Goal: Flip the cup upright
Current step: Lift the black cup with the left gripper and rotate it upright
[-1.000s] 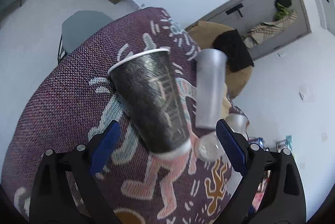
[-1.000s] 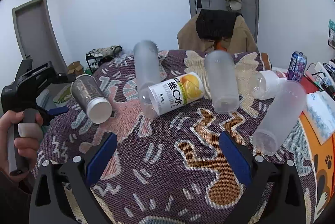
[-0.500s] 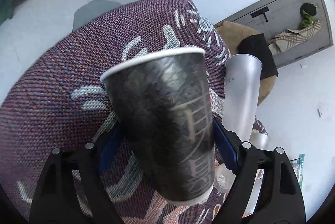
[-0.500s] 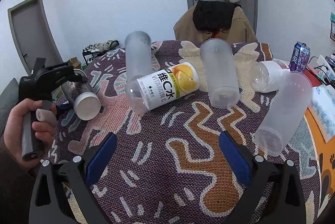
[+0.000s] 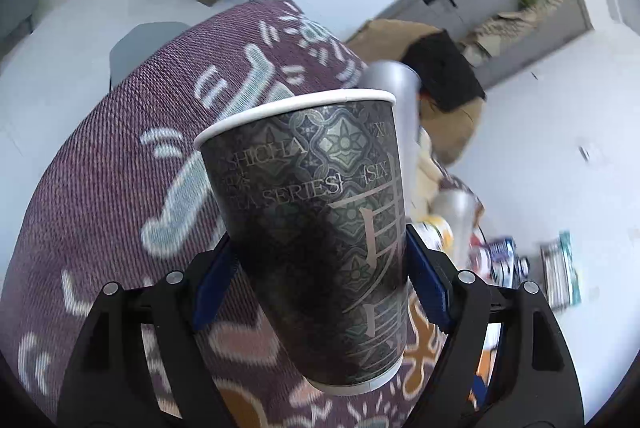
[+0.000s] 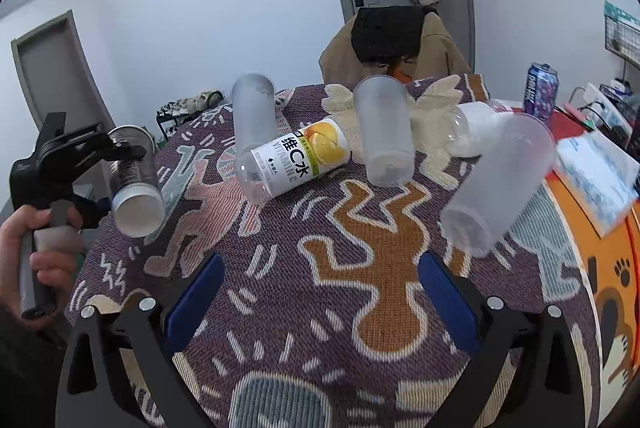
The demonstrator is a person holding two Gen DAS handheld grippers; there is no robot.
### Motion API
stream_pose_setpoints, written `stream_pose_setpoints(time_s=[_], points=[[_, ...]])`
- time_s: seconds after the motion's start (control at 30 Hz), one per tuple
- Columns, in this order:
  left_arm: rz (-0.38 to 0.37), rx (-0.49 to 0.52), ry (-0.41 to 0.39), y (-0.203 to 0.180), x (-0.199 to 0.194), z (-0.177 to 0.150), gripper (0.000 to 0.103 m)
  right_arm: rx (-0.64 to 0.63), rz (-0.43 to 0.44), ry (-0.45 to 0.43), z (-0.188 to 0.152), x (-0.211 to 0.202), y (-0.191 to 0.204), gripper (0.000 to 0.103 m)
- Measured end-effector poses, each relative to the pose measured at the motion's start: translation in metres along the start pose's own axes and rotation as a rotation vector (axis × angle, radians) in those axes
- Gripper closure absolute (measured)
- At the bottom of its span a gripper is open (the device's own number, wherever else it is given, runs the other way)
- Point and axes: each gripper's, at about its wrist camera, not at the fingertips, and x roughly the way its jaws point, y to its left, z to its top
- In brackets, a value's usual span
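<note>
My left gripper [image 5: 316, 284] is shut on a dark patterned paper cup [image 5: 320, 220] with a white rim, its blue pads pressed on both sides. In the right wrist view the same cup [image 6: 134, 183] is held tilted above the table's left edge, white base toward that camera, in the left gripper [image 6: 116, 163]. My right gripper [image 6: 316, 296] is open and empty, low over the patterned tablecloth [image 6: 360, 288].
Frosted plastic cups lie on their sides: one at the back left [image 6: 254, 111], one at the centre back [image 6: 384, 131], one at the right [image 6: 500, 183]. A vitamin-water bottle [image 6: 296, 159] and a clear bottle [image 6: 476, 131] lie between them. A draped chair [image 6: 392, 43] stands behind the table.
My left gripper closed on the paper cup and lifted it off the cloth, tilting it more upright. The right gripper moved slightly forward.
</note>
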Motion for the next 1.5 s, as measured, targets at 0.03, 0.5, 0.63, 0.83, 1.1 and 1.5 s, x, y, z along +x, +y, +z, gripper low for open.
stream_pose_setpoints(time_s=[0.03, 0.5, 0.63, 0.83, 1.1, 1.5], points=[[-0.002, 0.021, 0.005, -0.004, -0.004, -0.006, 0.024, 0.006, 0.003, -0.002, -0.003, -0.005, -0.002, 0.008], [-0.030, 0.305, 0.148, -0.051, -0.033, -0.098, 0.024, 0.118, 0.039, 0.021, -0.038, -0.047, -0.019, 0.008], [-0.024, 0.362, 0.195, -0.059, -0.028, -0.116, 0.024, 0.148, 0.046, 0.032, -0.049, -0.053, -0.028, 0.008], [-0.008, 0.438, 0.272, -0.074, -0.014, -0.141, 0.024, 0.201, 0.042, 0.042, -0.066, -0.061, -0.050, 0.008], [0.049, 0.514, 0.355, -0.086, 0.012, -0.168, 0.024, 0.255, 0.034, 0.057, -0.080, -0.065, -0.071, 0.008], [0.040, 0.489, 0.342, -0.083, 0.013, -0.168, 0.006, 0.272, 0.062, 0.068, -0.081, -0.068, -0.072, 0.008]])
